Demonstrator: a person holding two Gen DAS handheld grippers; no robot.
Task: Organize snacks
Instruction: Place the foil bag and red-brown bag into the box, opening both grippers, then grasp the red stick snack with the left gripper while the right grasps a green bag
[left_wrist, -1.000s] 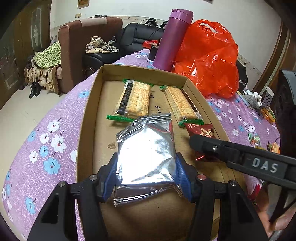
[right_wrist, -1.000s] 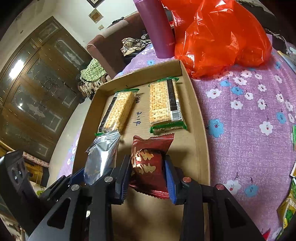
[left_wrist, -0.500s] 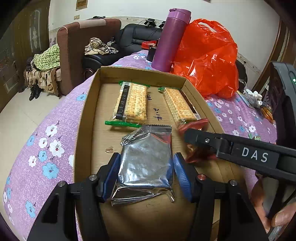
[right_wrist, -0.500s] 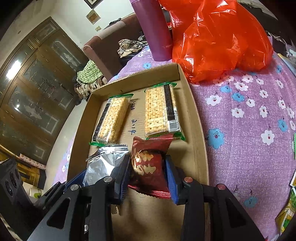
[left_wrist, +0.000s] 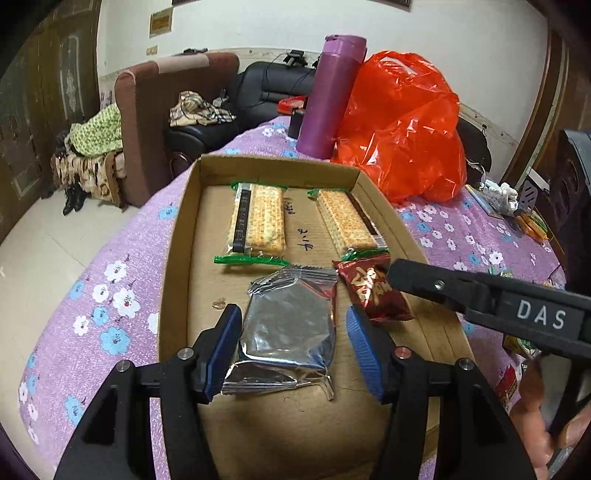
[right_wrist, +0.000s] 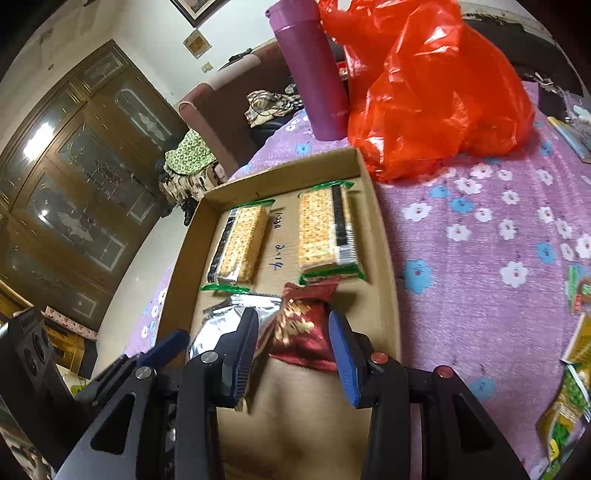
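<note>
Here, crinkled silver foil pouch (left_wrist: 288, 325) between parted left tongs (left_wrist: 293, 341), glossy red packet (right_wrist: 303, 332) between parted right tongs (right_wrist: 293, 350), flat cardboard tray (left_wrist: 173, 266).

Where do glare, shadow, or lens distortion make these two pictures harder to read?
Left wrist view: the silver packet shows bright glare patches, a dark shadow covers the cardboard box floor near the jaws, and the fisheye bends the box edges. Right wrist view: the orange plastic bag has shiny highlights, and the picture corners are black.

White walls (left_wrist: 236, 26), pale tiled floor (left_wrist: 40, 251), brown armchair (left_wrist: 147, 110), dark wooden cabinet (right_wrist: 74, 177).
</note>
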